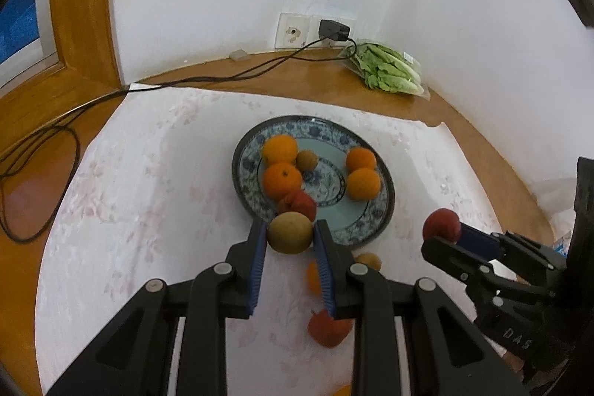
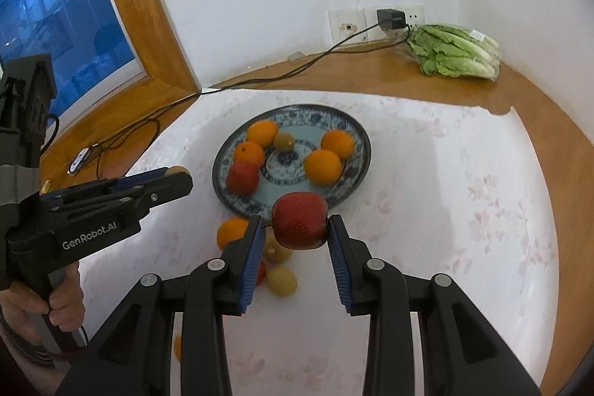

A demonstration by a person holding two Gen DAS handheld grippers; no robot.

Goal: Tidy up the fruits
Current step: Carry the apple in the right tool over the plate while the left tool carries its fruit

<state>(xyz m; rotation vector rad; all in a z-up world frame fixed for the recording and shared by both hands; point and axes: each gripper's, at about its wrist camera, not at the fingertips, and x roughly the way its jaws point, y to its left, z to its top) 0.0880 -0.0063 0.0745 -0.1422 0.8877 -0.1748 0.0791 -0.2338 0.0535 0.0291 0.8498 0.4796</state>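
Note:
A blue-patterned plate (image 1: pixel 365 229) (image 2: pixel 356 173) on the white cloth holds several oranges (image 1: pixel 282 179) (image 2: pixel 322 167), a small brown fruit (image 1: pixel 306 160) (image 2: pixel 284 141) and a red apple (image 1: pixel 300 203) (image 2: pixel 242 177). My left gripper (image 1: pixel 290 233) is shut on a yellow-brown fruit (image 1: pixel 290 232) held above the plate's near edge. My right gripper (image 2: pixel 295 223) is shut on a red apple (image 2: pixel 300 221), also above the near edge. The right gripper also shows in the left wrist view (image 1: pixel 445 232). Loose fruits lie on the cloth below: an orange (image 2: pixel 231 232), a yellow fruit (image 2: pixel 282 281) and a red fruit (image 1: pixel 328 329).
A bag of lettuce (image 1: pixel 388 67) (image 2: pixel 456 51) lies in the far right corner of the wooden ledge. A charger (image 1: pixel 334 30) sits in the wall socket, and its black cable (image 1: pixel 55 132) runs left across the ledge. A window frame (image 2: pixel 148 25) stands at left.

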